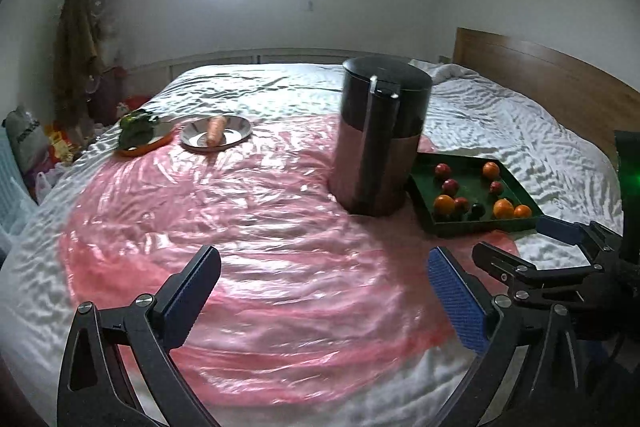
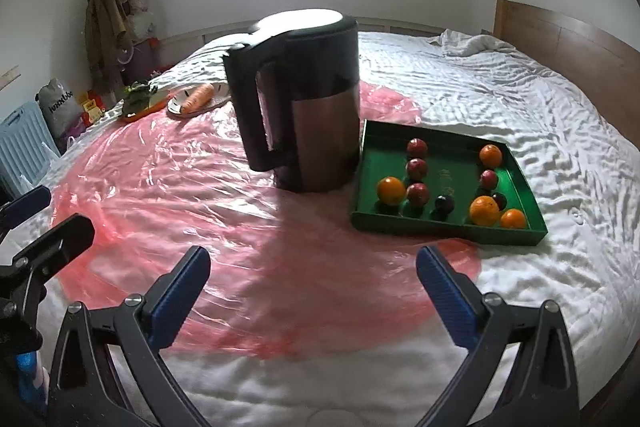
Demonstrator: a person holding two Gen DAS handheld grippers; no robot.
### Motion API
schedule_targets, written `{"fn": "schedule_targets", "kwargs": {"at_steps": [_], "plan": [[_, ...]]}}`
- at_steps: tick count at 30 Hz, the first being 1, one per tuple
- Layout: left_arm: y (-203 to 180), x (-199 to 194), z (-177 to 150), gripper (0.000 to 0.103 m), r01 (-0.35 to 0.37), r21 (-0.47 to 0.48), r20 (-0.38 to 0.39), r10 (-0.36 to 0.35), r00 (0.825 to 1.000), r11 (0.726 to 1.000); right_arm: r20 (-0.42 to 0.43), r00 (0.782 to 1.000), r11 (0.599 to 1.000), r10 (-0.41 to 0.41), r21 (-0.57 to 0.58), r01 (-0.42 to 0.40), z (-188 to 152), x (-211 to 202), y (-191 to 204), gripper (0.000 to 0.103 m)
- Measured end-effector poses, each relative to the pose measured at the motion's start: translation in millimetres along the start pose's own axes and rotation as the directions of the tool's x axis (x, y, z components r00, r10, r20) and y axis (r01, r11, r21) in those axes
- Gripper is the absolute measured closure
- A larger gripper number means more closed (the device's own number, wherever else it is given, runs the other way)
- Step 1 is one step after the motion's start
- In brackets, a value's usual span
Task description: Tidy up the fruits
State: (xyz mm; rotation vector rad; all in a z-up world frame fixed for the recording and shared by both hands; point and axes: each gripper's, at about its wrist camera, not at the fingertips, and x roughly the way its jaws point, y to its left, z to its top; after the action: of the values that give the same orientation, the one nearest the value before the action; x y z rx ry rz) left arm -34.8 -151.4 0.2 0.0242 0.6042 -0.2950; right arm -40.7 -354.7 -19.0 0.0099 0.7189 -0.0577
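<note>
Round glossy fruits, rectangular green tray, possibly cardboard

Both wrist views look forward and slightly down across the bed, each from just behind its own spread blue-padded fingers. The left gripper faces the pink plastic sheet, the kettle ahead and to its right. The right gripper sits nearer the green tray, ahead to its right. Both views share kettle, tray, sheet and the far plates; each catches the other gripper at its edge.
</note>
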Motion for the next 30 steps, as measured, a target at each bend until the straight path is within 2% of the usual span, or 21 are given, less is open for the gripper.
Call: {"fn": "schedule_targets", "kwargs": {"at_steps": [11,30], "plan": [[22.8,-16.6,6.6,0.002,-0.019,-0.025,0.046,0.02,0.999,1.0,0.037,0.999,1.0,0.014,-0.019,-0.013,12.1,-6.0,26.8,0.0],[36.9,-4.9,5.9,0.002,-0.026,-0.038,0.02,0.027,0.999,0.999,0.04,0.999,0.999,0.023,-0.036,-0.022,18.8,1.7,41.8,0.0]]}}
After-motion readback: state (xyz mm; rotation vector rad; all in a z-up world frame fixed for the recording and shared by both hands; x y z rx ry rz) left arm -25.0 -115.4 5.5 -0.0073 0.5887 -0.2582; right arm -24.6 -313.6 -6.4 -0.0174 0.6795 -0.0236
